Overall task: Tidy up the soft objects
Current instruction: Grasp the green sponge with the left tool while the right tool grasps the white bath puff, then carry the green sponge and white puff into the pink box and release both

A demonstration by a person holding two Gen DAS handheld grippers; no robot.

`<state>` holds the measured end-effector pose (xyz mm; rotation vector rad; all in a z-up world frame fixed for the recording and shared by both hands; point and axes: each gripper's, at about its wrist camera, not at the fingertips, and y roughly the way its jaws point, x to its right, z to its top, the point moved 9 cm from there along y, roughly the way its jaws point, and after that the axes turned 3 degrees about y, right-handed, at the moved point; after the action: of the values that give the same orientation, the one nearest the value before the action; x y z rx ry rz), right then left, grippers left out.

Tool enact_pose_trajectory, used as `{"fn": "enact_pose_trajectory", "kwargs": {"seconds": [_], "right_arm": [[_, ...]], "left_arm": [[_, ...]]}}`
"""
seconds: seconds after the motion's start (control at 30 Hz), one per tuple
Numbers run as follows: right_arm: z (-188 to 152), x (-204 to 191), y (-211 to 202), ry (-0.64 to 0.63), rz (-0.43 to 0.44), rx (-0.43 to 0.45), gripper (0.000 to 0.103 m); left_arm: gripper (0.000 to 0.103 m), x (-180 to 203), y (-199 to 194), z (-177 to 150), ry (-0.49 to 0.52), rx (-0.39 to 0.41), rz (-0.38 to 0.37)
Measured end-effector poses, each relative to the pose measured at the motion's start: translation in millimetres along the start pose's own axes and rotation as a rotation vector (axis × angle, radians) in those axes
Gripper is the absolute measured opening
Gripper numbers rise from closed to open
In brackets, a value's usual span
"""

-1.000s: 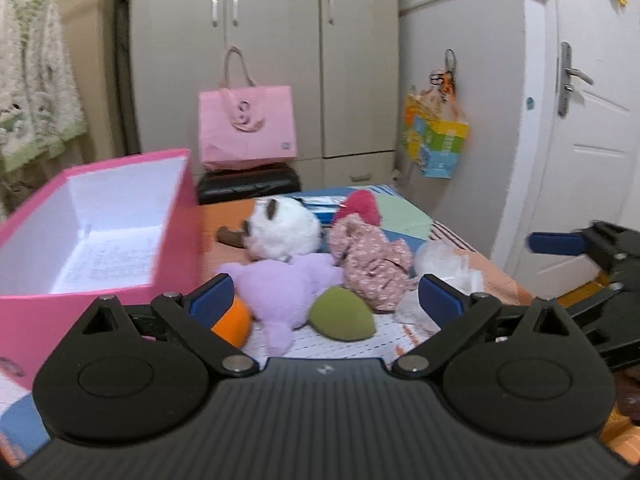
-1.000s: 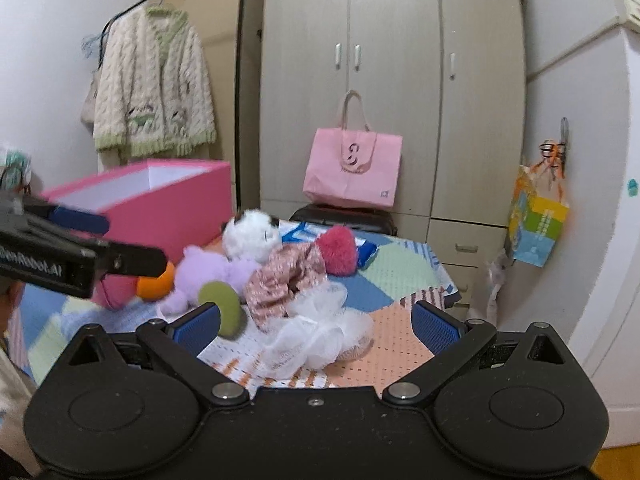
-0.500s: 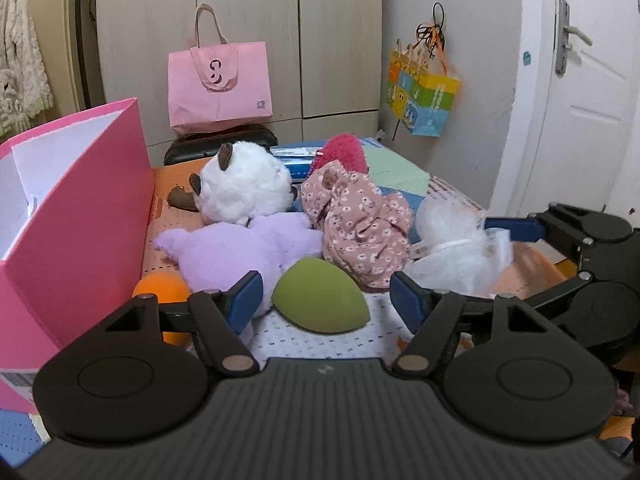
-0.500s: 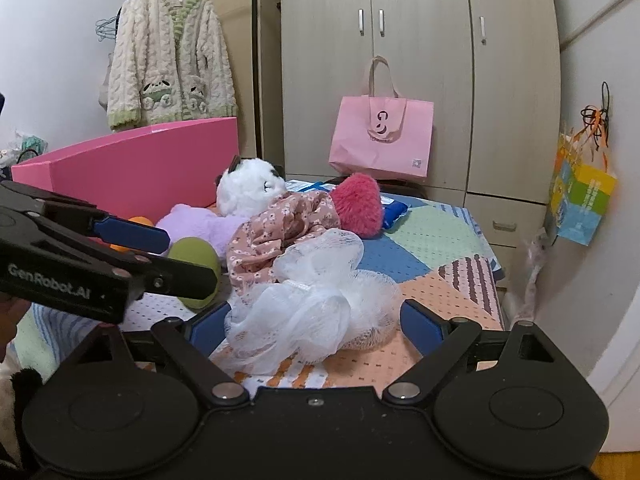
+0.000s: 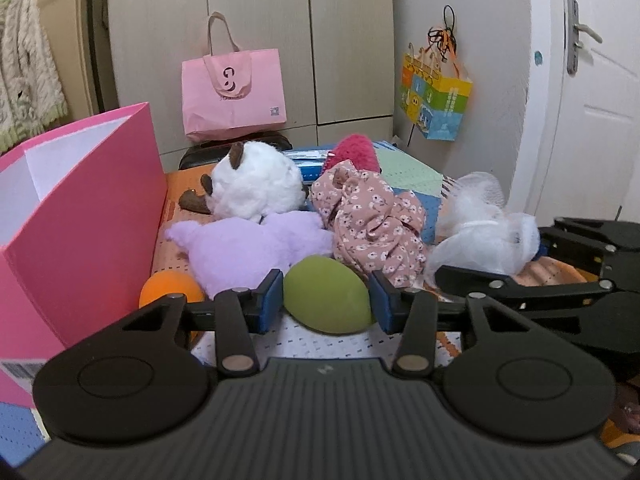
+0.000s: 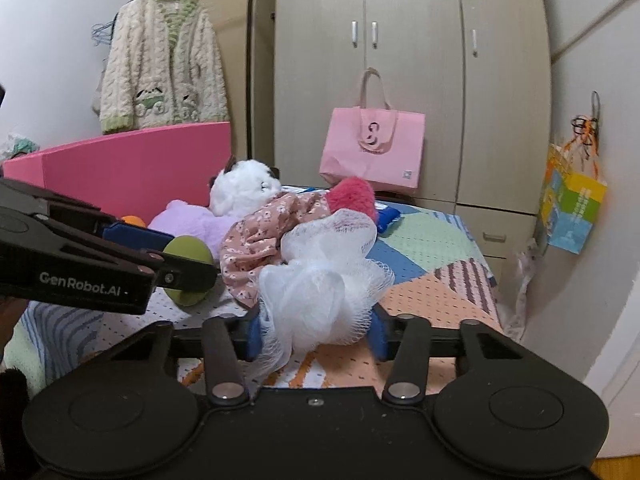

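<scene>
On the patchwork bed cover lies a green egg-shaped sponge point(image 5: 325, 290). My left gripper point(image 5: 326, 302) is closing on it, and both blue pads touch its sides. A white mesh bath pouf point(image 6: 320, 280) sits to the right, by the bed's edge. My right gripper point(image 6: 316, 338) is closing on it, with the mesh bunched between its pads. Behind them lie a purple plush point(image 5: 248, 248), a white panda plush point(image 5: 256, 188), a floral cloth point(image 5: 372, 224), a red plush point(image 5: 356, 152) and an orange ball point(image 5: 170, 288). A pink box point(image 5: 80, 220) stands open at the left.
A pink tote bag point(image 5: 234, 92) leans on the wardrobe behind the bed. A colourful paper bag point(image 5: 436, 100) hangs on the wall beside the white door point(image 5: 600, 120). A knitted cardigan point(image 6: 160, 64) hangs at the left. The bed's right edge drops to the floor.
Both grippers sank toward the bed and came closer to the toys. The left jaws narrowed onto the green sponge, the right jaws onto the white pouf.
</scene>
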<state>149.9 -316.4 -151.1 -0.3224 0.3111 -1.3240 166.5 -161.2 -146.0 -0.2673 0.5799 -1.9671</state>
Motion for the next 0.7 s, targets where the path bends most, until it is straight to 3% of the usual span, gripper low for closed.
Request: {"fn": "enact_pose_trajectory", "kwargs": {"seconds": [0.23,0.37,0.7], "right_arm": [[2.3,4.0,-16.8,0.017,-0.047,0.01,0.046],[6.8,-2.0,-27.7,0.014,-0.037,0.009,0.046],[30.0,-56.0,-63.9,-0.02,0.162,-0.01,0.046]], "left_arm": [[0.045,-5.6,-17.2,2.8,-0.041,0.021,-0.033],[0.045,-6.4,-32.4,5.6,-0.064,0.024,-0.089],[0.045,-28.3,-82.0,-7.1,-0.099,0.018,-0.158]]}}
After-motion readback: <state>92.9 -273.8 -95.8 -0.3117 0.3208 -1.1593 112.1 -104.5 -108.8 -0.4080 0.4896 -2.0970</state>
